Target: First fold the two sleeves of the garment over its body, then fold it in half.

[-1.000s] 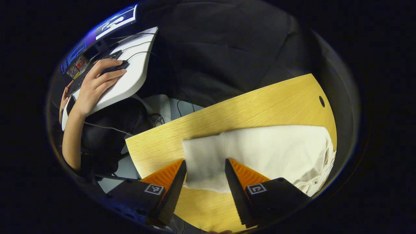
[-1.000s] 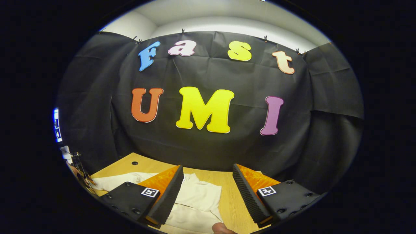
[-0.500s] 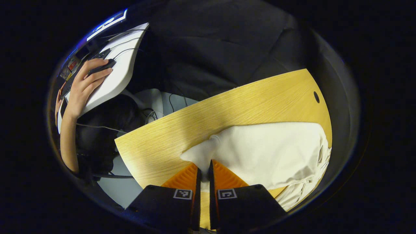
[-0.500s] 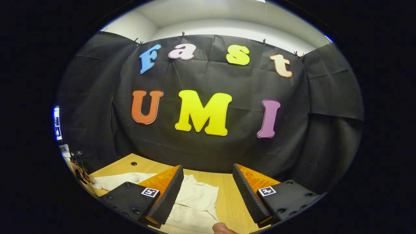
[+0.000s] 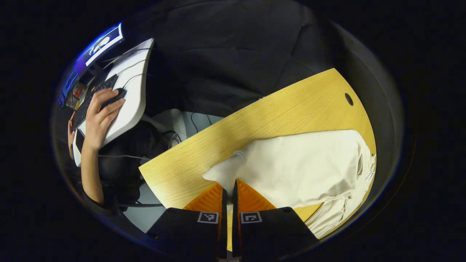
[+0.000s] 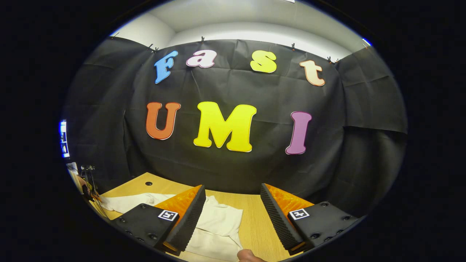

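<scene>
Cream knitted garment [image 5: 302, 163] spread on the pale wooden tabletop [image 5: 276, 112], its ribbed sleeve cuff [image 5: 224, 173] pinched between the fingers of the left gripper [image 5: 228, 189]. Jaws there drawn nearly together, both fingers pressing on the cuff fabric, which bunches to a point just ahead of the tips. Rest of the sleeve and body stretching away ahead and to the right of those jaws, with a rumpled hem edge at the far right, near the table's border. Small round hole [image 5: 348, 99] in the tabletop well ahead and to the right.

In the right gripper view, same cream garment [image 6: 218, 225] lying low on the tabletop [image 6: 251, 218], partly behind and just beside the left-hand finger of the right gripper [image 6: 233, 203]. Jaws there set wide apart, nothing between them but bare wood; cloth touching neither finger as far as can be told. Fingertip of a person [image 6: 247, 255] at the bottom edge, between the two jaws.

Beyond the table in the left gripper view, off to the left of the jaws: a bare hand [image 5: 100, 116] resting on a dark computer mouse [image 5: 113, 98] on a white desk [image 5: 127, 98], black keyboard [image 5: 91, 102] beside it, lit monitor [image 5: 98, 47] farther off.
</scene>
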